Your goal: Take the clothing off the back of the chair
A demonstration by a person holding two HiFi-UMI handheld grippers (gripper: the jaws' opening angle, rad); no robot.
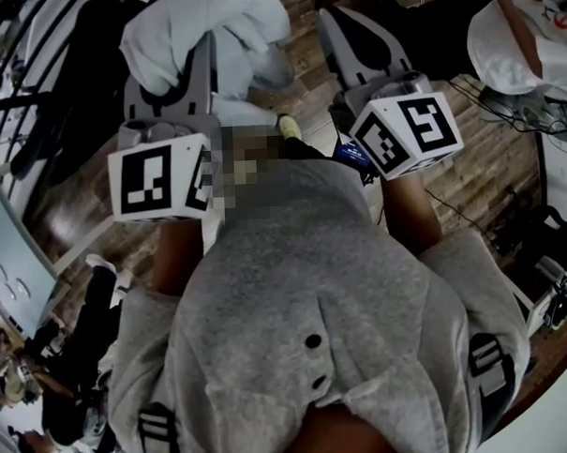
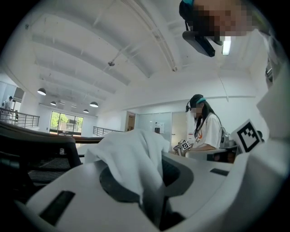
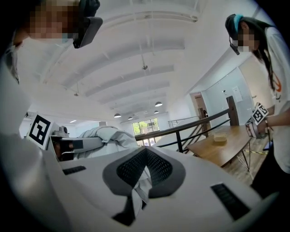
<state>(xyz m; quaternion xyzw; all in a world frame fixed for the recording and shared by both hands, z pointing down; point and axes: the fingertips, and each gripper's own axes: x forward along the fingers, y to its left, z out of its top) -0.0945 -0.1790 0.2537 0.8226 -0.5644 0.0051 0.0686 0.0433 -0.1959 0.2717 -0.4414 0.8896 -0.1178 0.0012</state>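
Observation:
A white garment [image 1: 209, 32] hangs bunched at the top of the head view. My left gripper [image 1: 176, 85] is shut on it. In the left gripper view, the white cloth [image 2: 136, 158] fills the gap between the jaws and spills over them. My right gripper [image 1: 345, 30] points the same way, a little to the right. In the right gripper view, a narrow fold of the same pale cloth [image 3: 141, 183] is pinched between its jaws, and the bulk of the garment [image 3: 106, 135] drapes over the left gripper. The black mesh chair [image 2: 38, 158] stands at the left, apart from the cloth.
A second person in a white shirt [image 2: 206, 131] stands nearby holding marker-cube grippers [image 3: 258, 115]. A wooden table [image 3: 222, 147] and a dark railing [image 3: 199, 129] lie to the right. Cables [image 1: 503, 108] run over the wooden floor [image 1: 479, 184].

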